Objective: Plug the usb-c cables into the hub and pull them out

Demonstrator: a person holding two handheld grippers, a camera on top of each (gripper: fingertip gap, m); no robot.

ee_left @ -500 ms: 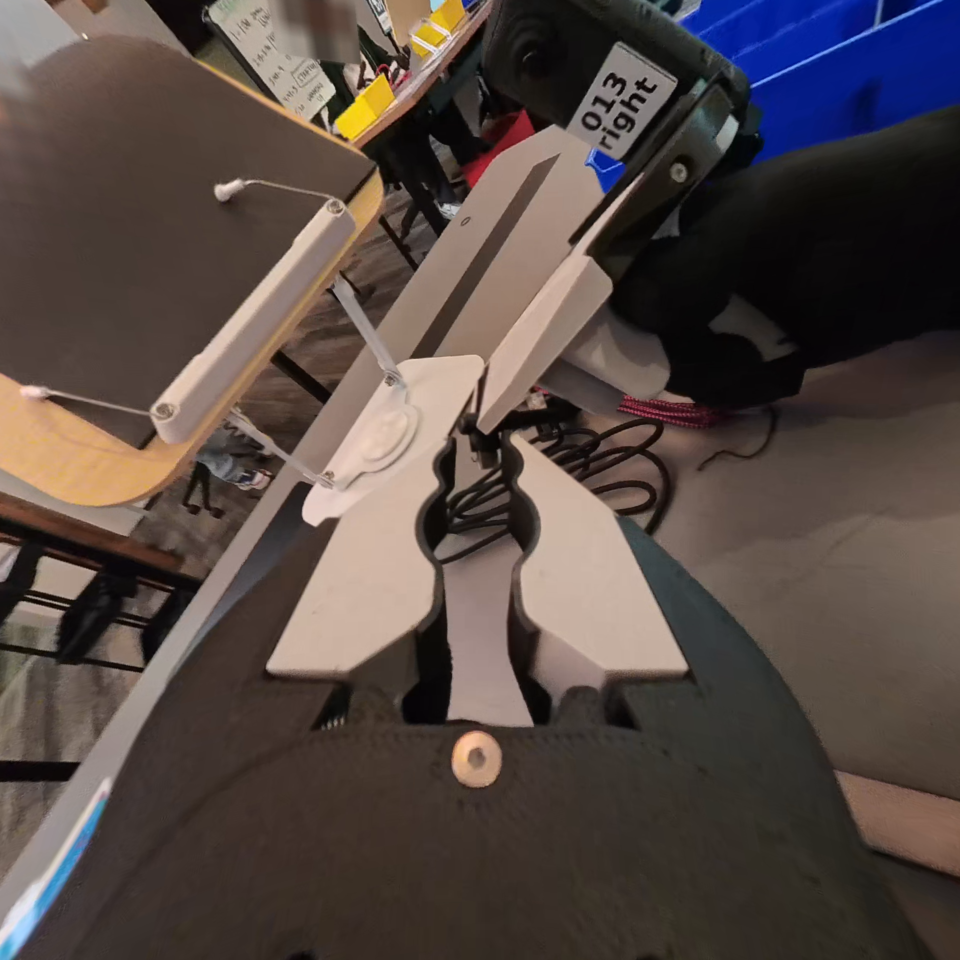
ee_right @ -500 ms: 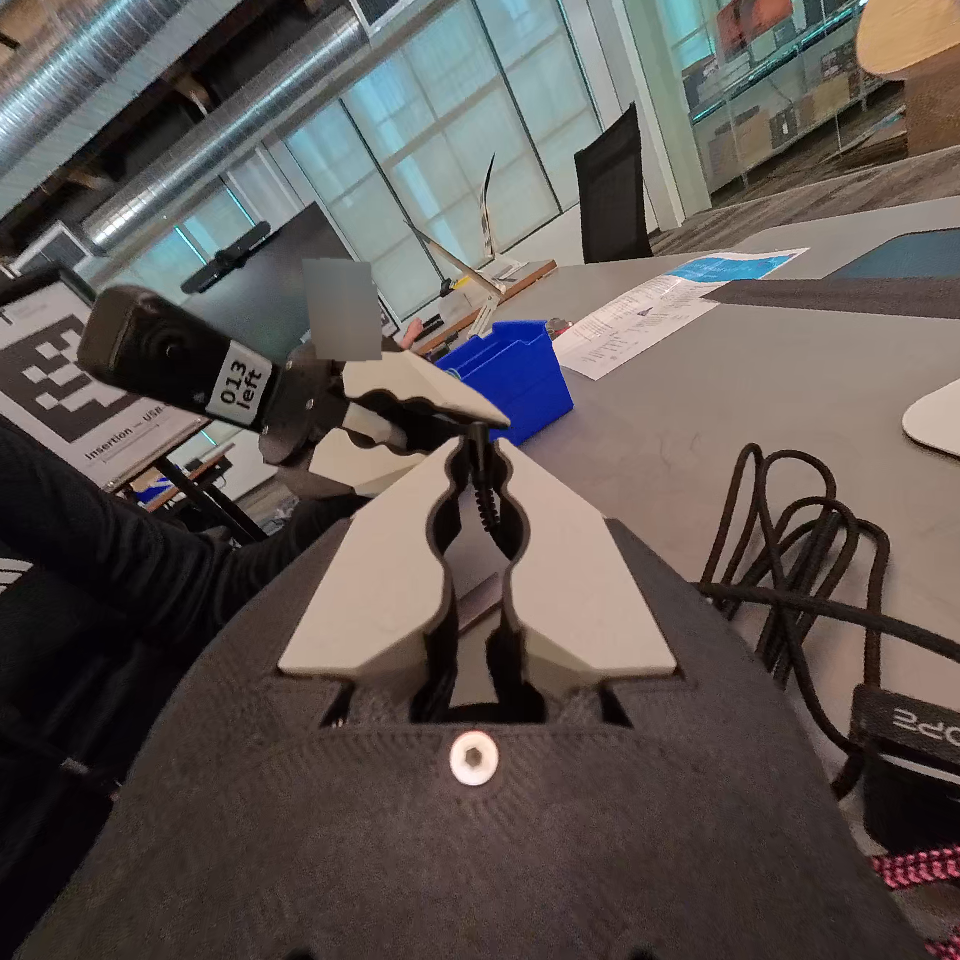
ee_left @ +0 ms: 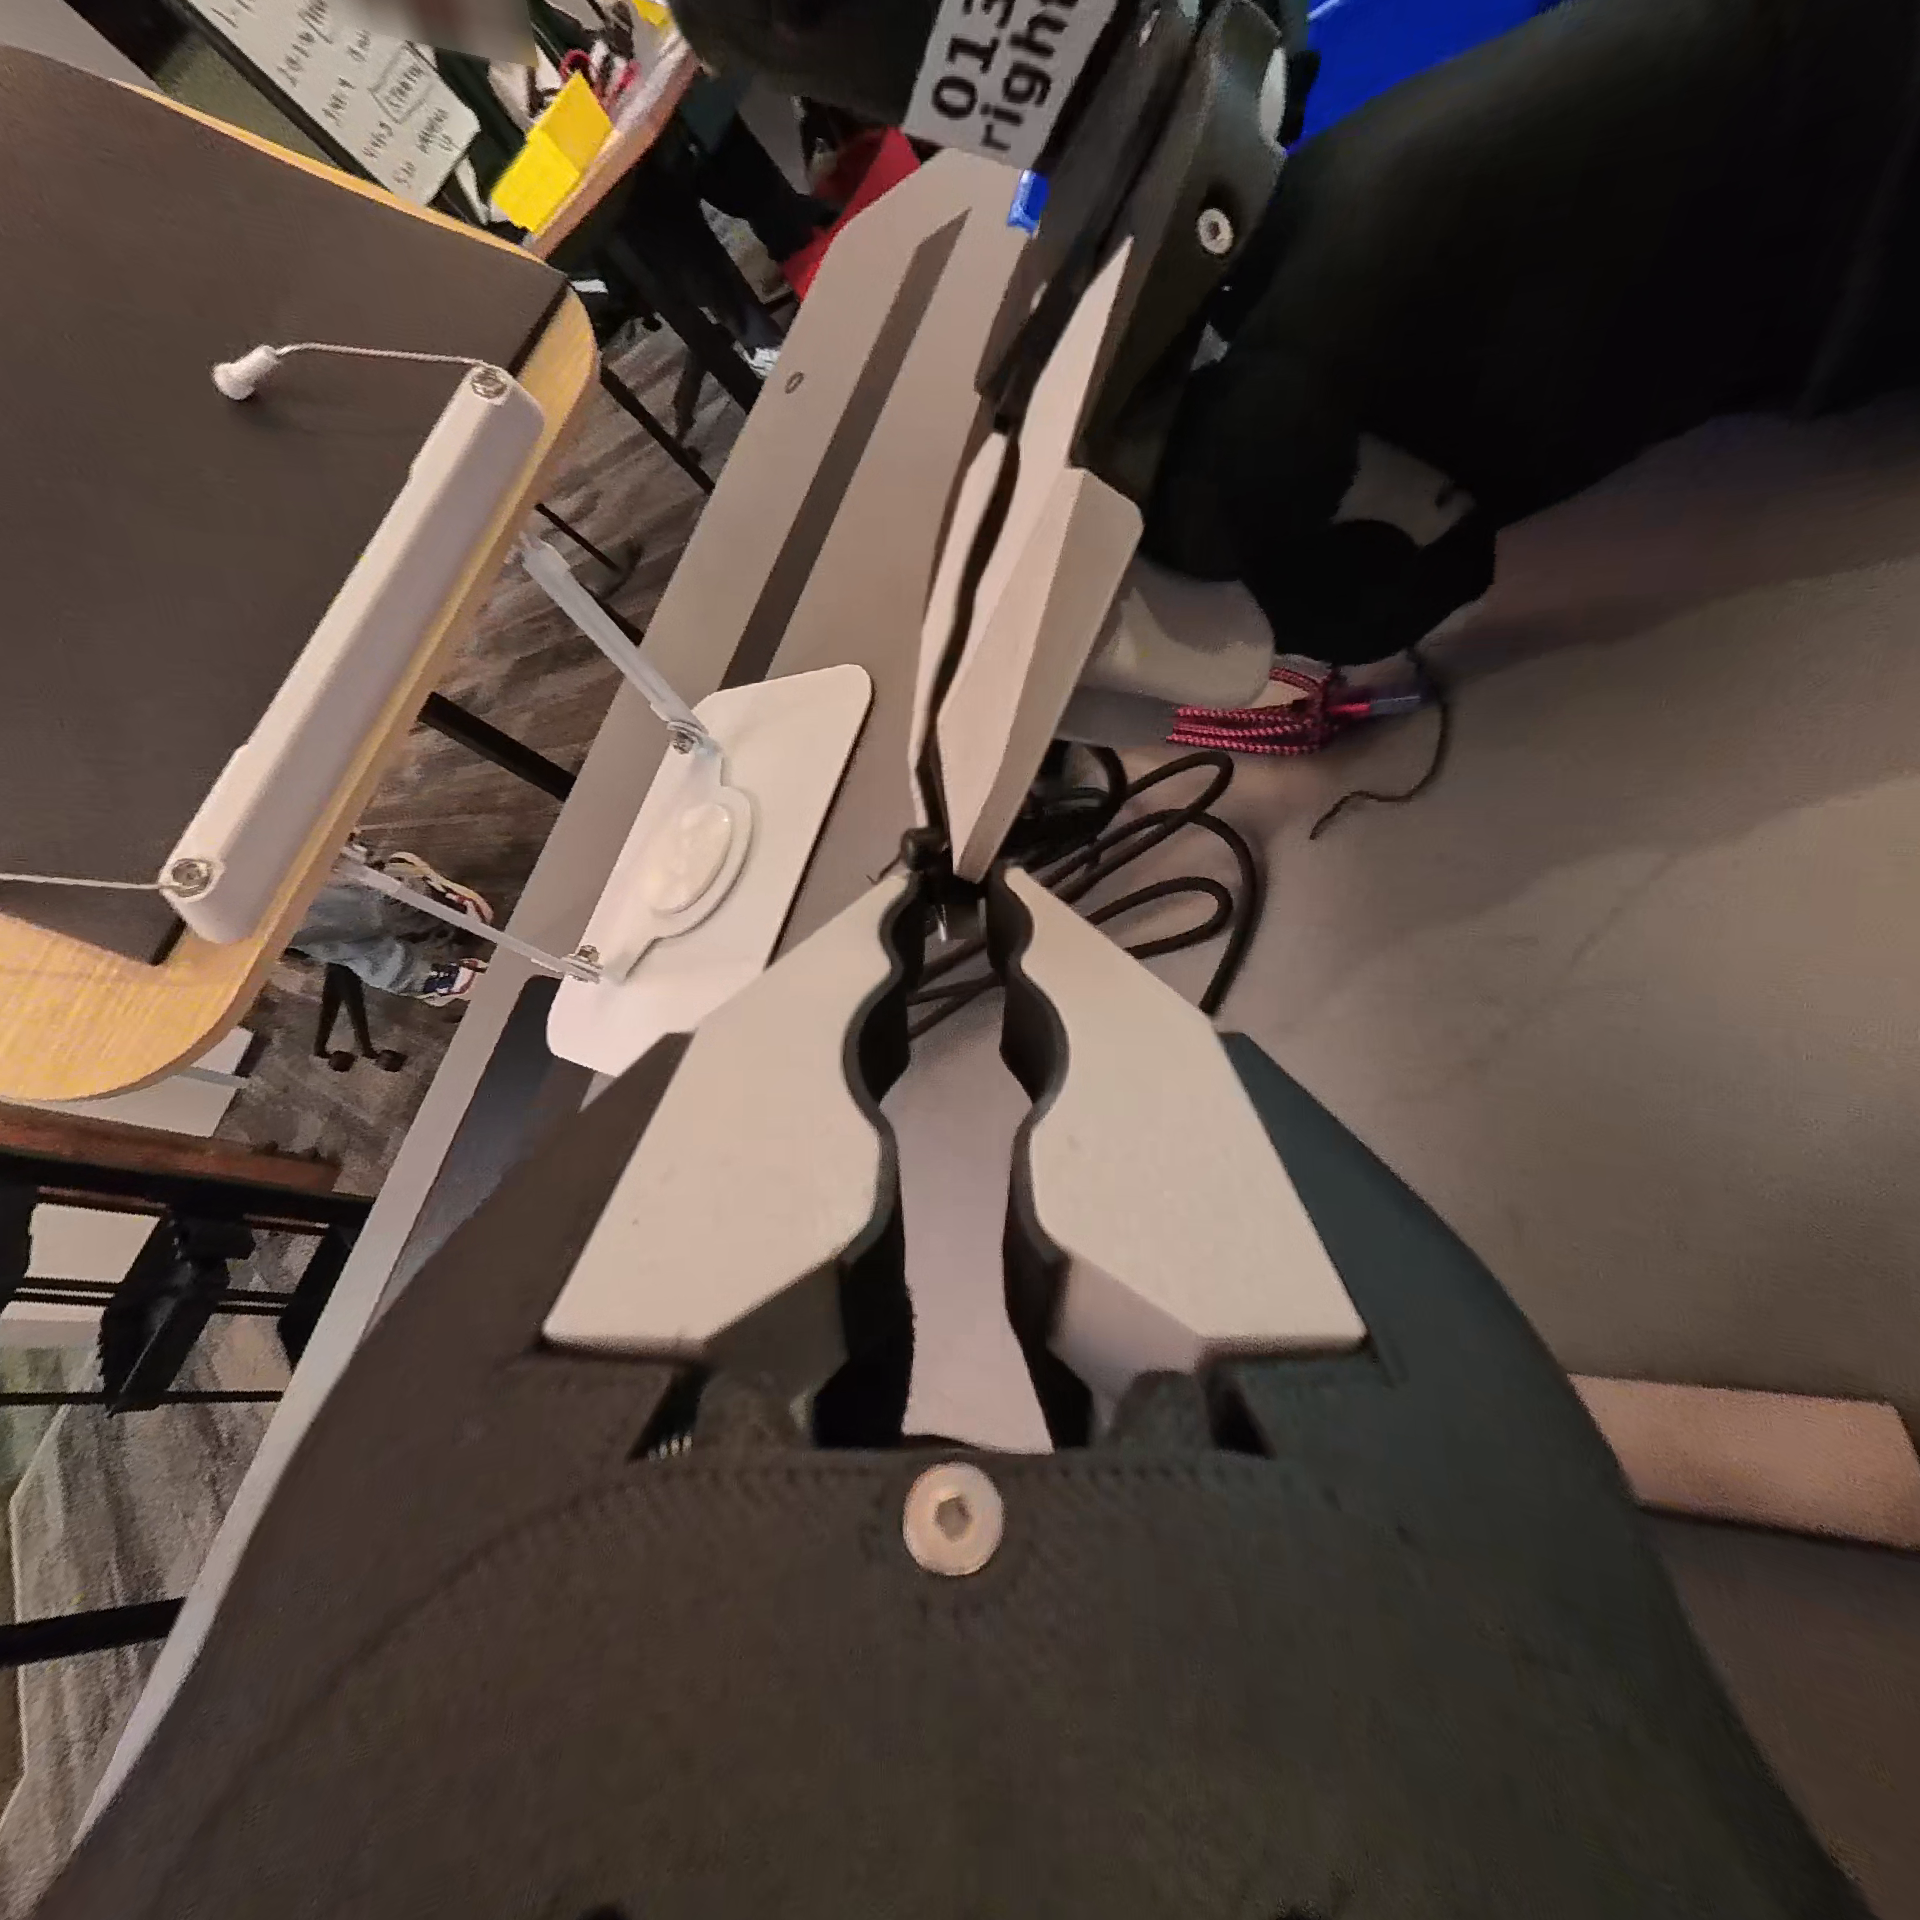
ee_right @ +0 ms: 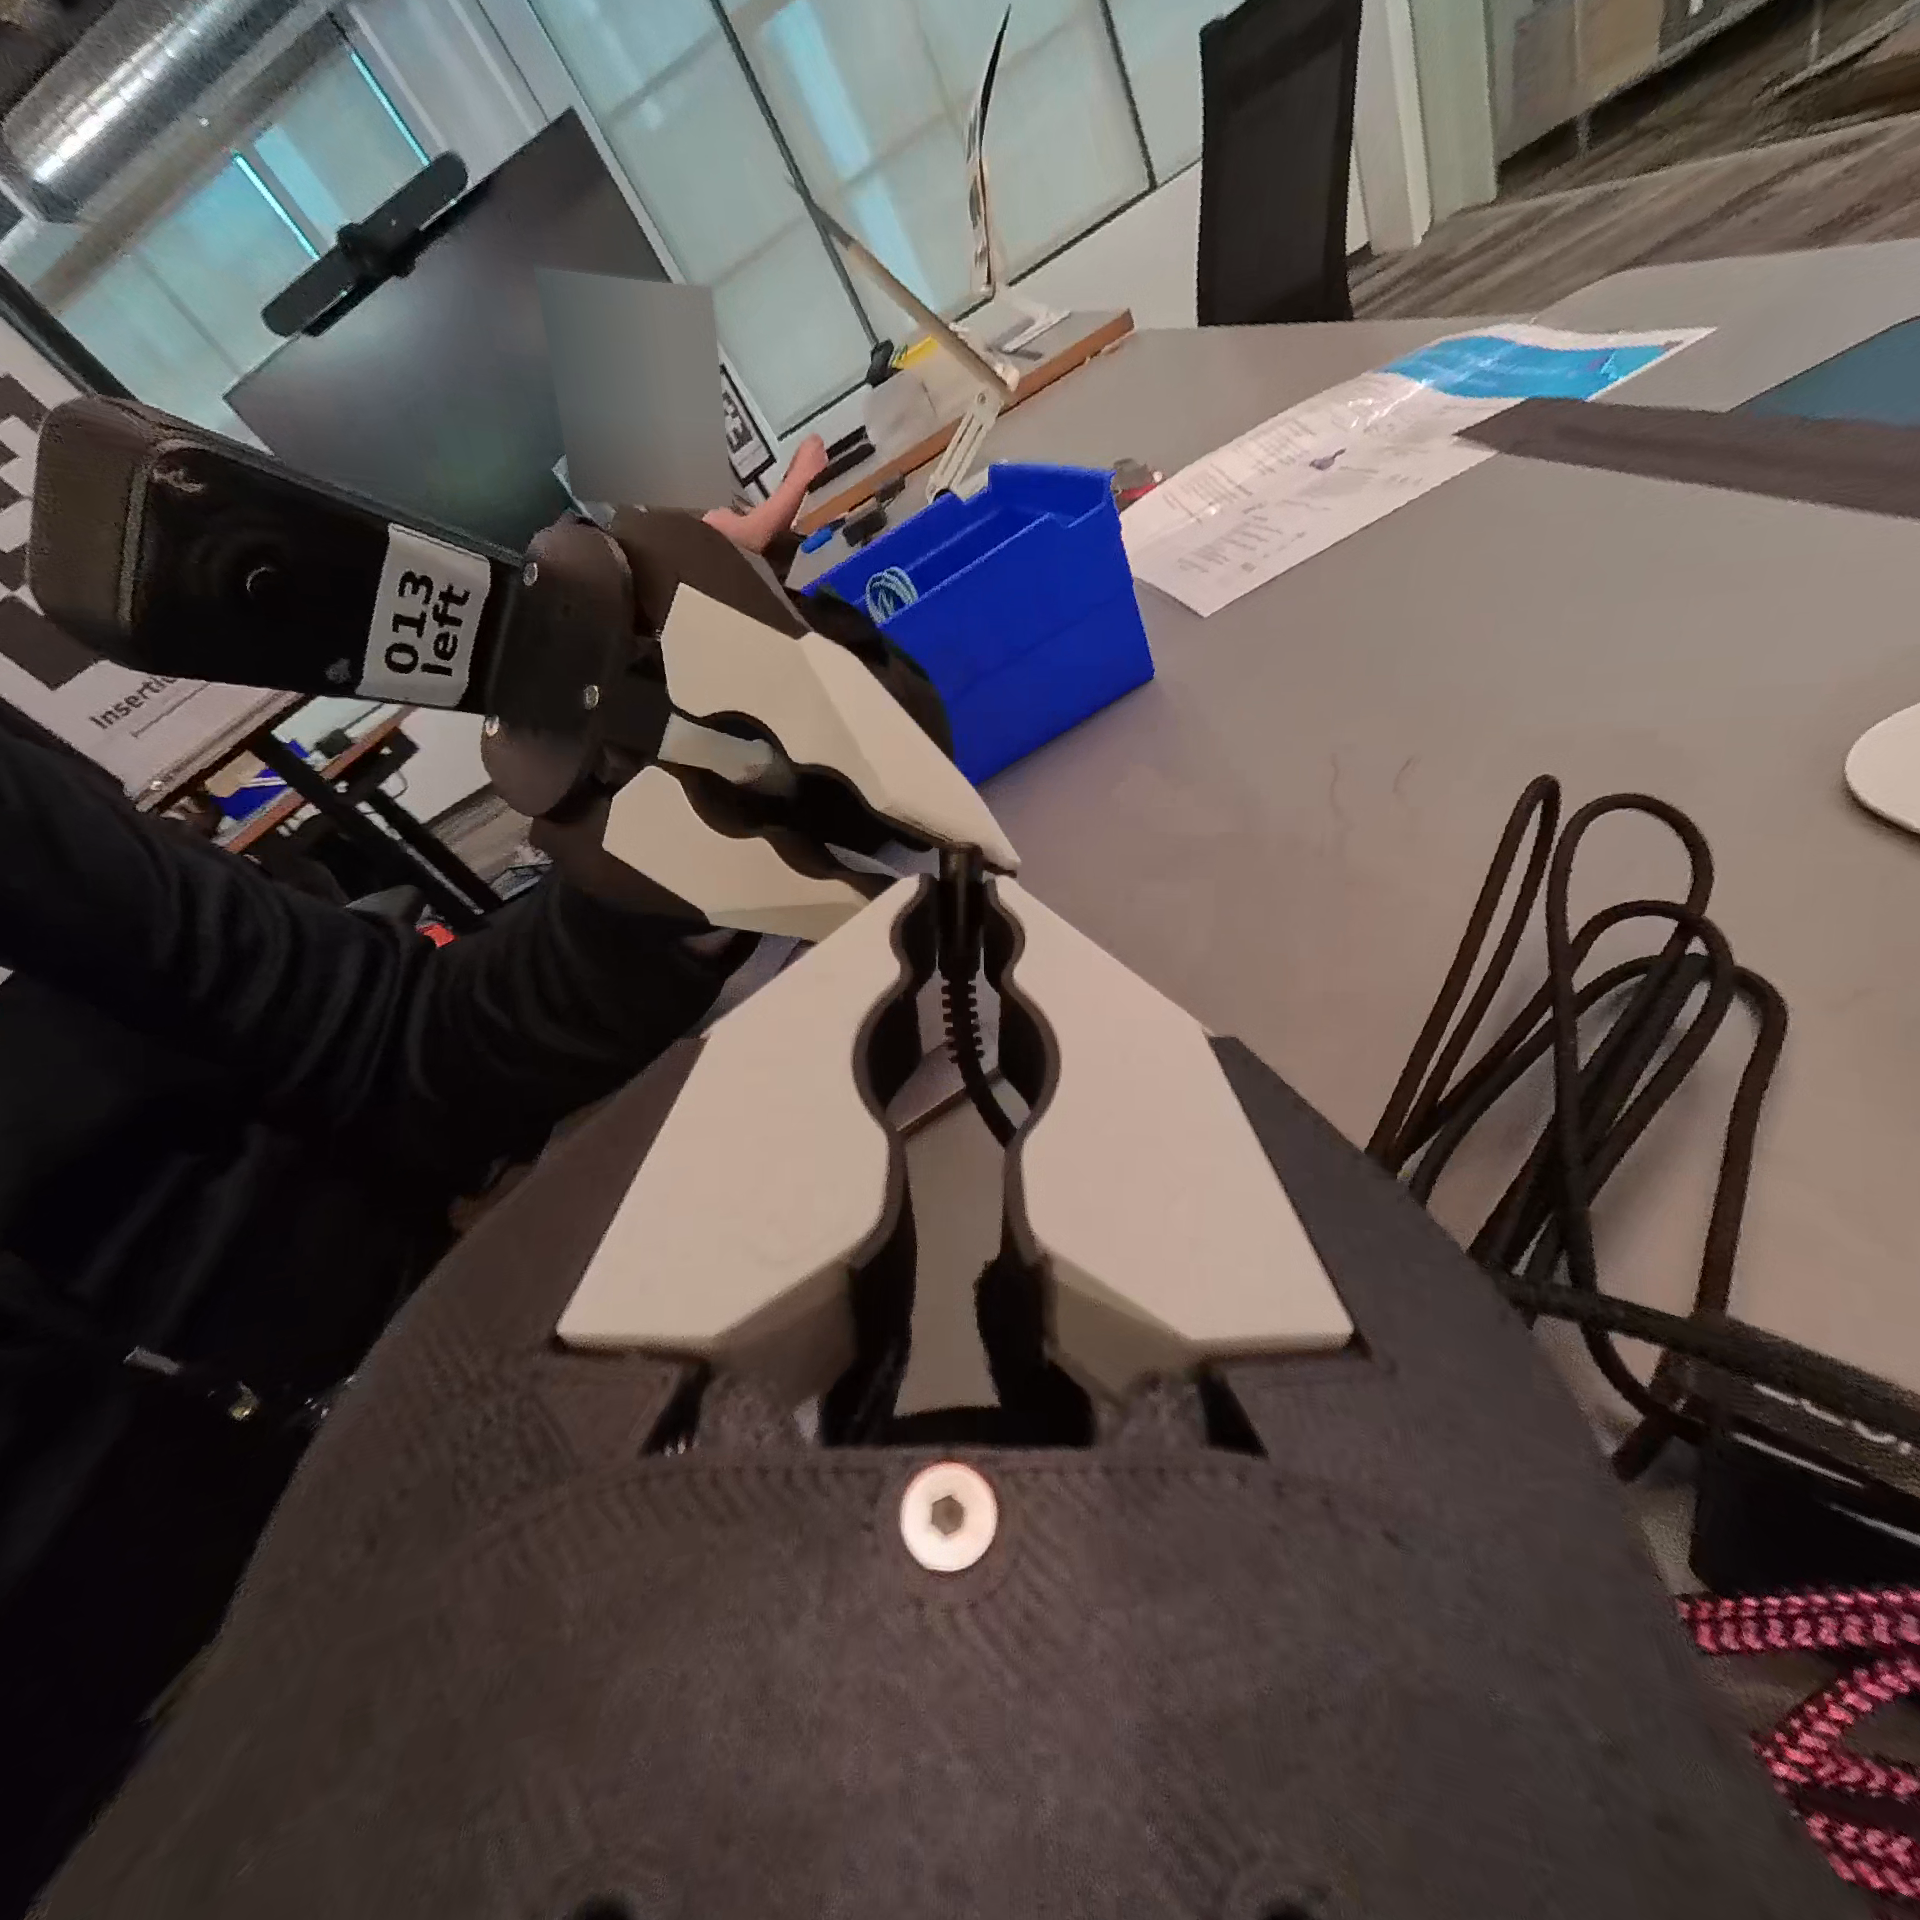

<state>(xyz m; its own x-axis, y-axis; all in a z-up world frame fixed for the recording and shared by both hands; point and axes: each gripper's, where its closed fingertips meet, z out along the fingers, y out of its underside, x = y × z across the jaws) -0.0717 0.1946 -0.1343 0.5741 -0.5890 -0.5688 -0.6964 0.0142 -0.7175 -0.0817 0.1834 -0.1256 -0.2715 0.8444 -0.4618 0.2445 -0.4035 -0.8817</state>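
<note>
Two hand-held grippers meet tip to tip above the grey worktop (ee_right: 1455, 748).
Right hand-held gripper (ee_right: 958, 888) is clamped tight on the black usb-c cable (ee_right: 961, 997), plug pointing forward; left hand-held gripper (ee_left: 948, 896) is nearly closed against that plug, though whether it grips it, I cannot tell. Beside the plug lies the cable's coil (ee_right: 1590, 1039).

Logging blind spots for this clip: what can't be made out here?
- Hub: unidentifiable in both views, where the left gripper and right gripper meet.
- Black cable plug tip: right wrist view, hidden behind left gripper's finger.
- Pink braided cable: right wrist view, cut by edge.
</note>
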